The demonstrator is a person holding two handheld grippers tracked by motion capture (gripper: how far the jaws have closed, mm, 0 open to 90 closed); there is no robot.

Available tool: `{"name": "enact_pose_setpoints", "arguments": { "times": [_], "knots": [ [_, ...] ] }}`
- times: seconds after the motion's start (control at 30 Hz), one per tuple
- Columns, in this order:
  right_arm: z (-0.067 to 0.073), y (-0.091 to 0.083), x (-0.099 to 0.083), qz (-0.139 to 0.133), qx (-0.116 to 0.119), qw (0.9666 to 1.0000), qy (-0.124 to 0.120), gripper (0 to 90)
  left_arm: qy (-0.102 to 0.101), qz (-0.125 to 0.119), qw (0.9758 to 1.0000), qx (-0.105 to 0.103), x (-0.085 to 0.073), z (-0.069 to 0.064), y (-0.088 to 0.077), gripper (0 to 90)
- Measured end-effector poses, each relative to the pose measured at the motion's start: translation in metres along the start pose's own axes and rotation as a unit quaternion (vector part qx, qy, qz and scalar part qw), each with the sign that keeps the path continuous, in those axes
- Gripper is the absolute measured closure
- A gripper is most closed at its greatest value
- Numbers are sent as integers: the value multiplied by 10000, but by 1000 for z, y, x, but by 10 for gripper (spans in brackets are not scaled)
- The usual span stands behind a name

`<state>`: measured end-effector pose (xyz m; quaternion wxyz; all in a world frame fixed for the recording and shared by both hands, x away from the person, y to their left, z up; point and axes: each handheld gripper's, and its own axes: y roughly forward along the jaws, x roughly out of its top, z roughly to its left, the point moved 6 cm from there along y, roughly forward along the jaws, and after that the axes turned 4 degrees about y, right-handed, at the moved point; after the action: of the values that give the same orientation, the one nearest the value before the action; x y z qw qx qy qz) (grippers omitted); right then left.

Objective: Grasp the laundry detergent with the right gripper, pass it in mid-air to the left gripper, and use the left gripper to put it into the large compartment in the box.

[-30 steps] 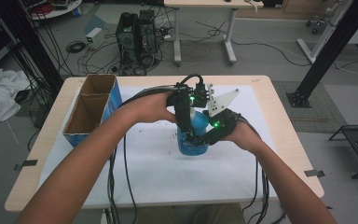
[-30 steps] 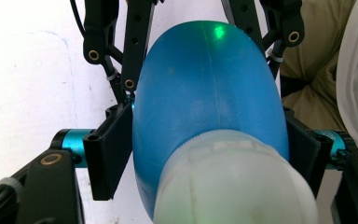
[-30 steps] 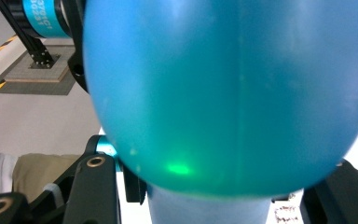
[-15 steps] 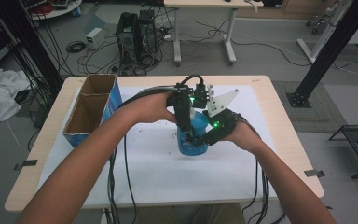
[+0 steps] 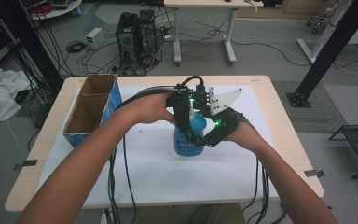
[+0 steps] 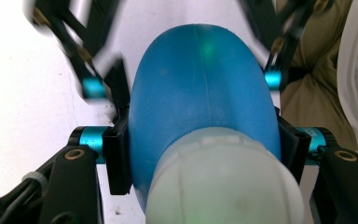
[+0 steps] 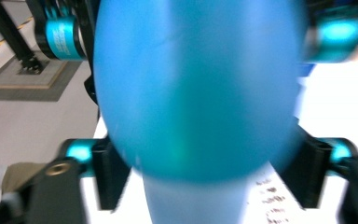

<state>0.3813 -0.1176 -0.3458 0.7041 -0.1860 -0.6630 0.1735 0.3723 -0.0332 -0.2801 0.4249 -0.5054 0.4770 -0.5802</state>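
Observation:
A blue plastic bottle (image 5: 186,140) with a white cap (image 6: 223,186) stands on the white sheet in the middle of the table. My left gripper (image 5: 184,114) comes at it from the left. In the left gripper view it (image 6: 204,156) is shut on the bottle (image 6: 205,93) just under the cap, both pads pressed to its sides. My right gripper (image 5: 200,136) reaches in from the right, lower on the body. Its jaws (image 7: 205,172) have just been opening and now stand a little off the bottle (image 7: 196,93), which is still between them.
An open cardboard box with blue sides (image 5: 91,109) stands at the table's left, about a hand's width from the left forearm. Black cables (image 5: 121,177) run from both grippers over the near table edge. The white sheet (image 5: 168,182) covers the wooden tabletop.

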Motion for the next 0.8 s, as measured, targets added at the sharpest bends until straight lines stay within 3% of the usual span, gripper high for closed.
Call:
{"name": "enact_pose_setpoints", "arguments": {
  "times": [0.07, 0.13, 0.23, 0.33, 0.43, 0.57, 0.73, 0.77, 0.8],
  "knots": [
    [-1, -8, -4, 167, -31, 9998, -65, 218, -75, -22, 10000, -16, -3, -1, -3, 374],
    [4, -15, -11, 385, 31, 9991, 172, 214, -155, -17, 9999, 25, -7, 0, -7, 374],
    [6, -23, -17, 334, -38, 9991, 258, 214, -218, -47, 9996, 153, -14, 2, -14, 374],
    [6, -31, -23, 371, -100, 9989, 263, 213, -444, -160, 9986, 218, -21, 2, -25, 374],
    [10, -38, -28, 466, -137, 9978, 461, 214, -705, -221, 9966, 369, -29, 4, -37, 373],
    [8, -46, -29, 449, -414, 9965, 568, 214, -1102, -260, 9917, 603, -39, 8, -53, 373],
    [6, -58, -32, 616, -598, 9946, 585, 213, -1616, -174, 9836, 776, -53, 11, -65, 373],
    [7, -61, -33, 680, -545, 9939, 668, 213, -1798, -221, 9804, 781, -55, 10, -66, 373],
    [6, -64, -33, 694, -609, 9936, 653, 214, -1858, -189, 9791, 809, -58, 11, -68, 373]
  ]
}}
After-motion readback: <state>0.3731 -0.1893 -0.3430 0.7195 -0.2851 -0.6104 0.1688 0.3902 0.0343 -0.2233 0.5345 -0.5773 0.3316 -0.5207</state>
